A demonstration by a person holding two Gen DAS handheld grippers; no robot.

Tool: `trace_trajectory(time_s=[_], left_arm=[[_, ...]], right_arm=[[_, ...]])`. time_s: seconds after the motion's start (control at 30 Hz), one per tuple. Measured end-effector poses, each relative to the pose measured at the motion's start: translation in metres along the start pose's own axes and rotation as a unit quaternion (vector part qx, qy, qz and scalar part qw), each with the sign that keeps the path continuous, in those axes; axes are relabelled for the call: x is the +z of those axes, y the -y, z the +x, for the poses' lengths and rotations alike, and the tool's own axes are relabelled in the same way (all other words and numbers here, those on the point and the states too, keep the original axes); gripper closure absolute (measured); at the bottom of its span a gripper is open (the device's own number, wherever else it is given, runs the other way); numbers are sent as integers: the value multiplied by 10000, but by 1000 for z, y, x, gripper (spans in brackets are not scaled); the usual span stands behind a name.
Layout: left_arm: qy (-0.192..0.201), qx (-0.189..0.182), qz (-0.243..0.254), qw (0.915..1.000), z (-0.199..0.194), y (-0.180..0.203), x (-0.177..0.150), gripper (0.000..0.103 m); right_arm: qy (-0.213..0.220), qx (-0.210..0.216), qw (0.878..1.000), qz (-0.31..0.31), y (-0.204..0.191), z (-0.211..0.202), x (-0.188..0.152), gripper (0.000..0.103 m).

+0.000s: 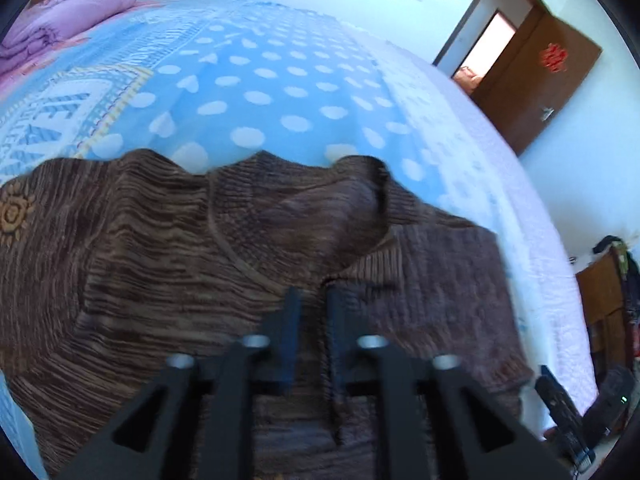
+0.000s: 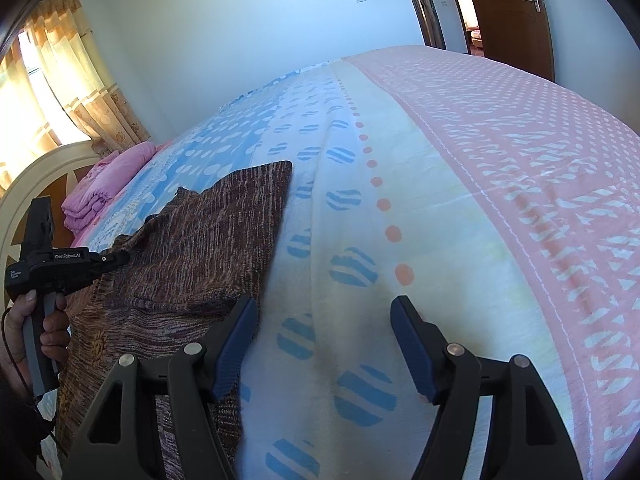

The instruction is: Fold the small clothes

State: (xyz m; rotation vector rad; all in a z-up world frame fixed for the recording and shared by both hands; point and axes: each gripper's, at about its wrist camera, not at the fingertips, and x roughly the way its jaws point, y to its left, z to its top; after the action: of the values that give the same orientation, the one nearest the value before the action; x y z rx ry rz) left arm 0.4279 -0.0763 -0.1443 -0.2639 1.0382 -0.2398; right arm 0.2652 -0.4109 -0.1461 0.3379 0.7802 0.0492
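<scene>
A brown striped knit sweater (image 1: 192, 248) lies partly folded on the bed's dotted sheet (image 1: 260, 80), a yellow sun motif (image 1: 14, 214) at its left. My left gripper (image 1: 315, 300) hovers just over the sweater's folded sleeve, its fingers a narrow gap apart with only the cloth below showing between them. In the right wrist view the sweater (image 2: 208, 232) lies at the left, and a hand holds the left gripper (image 2: 122, 258) over it. My right gripper (image 2: 324, 312) stands wide open above the bare sheet (image 2: 400, 184), its left finger (image 2: 236, 344) over the sweater's right edge.
A folded pink quilt (image 1: 72, 12) (image 2: 104, 188) lies at the head of the bed by the rounded headboard (image 2: 40, 172). A brown door (image 1: 536, 80) stands open past the bed's far edge. Wooden furniture (image 1: 604, 304) and dark gear on the floor (image 1: 568, 408) sit beside the bed.
</scene>
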Motion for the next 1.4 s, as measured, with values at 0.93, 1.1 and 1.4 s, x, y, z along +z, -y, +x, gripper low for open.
trace_trajectory(time_s=[0.93,1.1,1.4], left_arm=[[474,1357,642,9875,-6,-28,-58,7],[475,1411,763,9859,-22,-25,-69,8],[947,2209,658,9685,-98,-103,-65,6]], right_arm=[[-892,273,9817,-1659,-118,51,2,29],[-774,227,9819,-1715,-153,36,18,29],[-949,129,9625,-2539,-212,83,-17,28]])
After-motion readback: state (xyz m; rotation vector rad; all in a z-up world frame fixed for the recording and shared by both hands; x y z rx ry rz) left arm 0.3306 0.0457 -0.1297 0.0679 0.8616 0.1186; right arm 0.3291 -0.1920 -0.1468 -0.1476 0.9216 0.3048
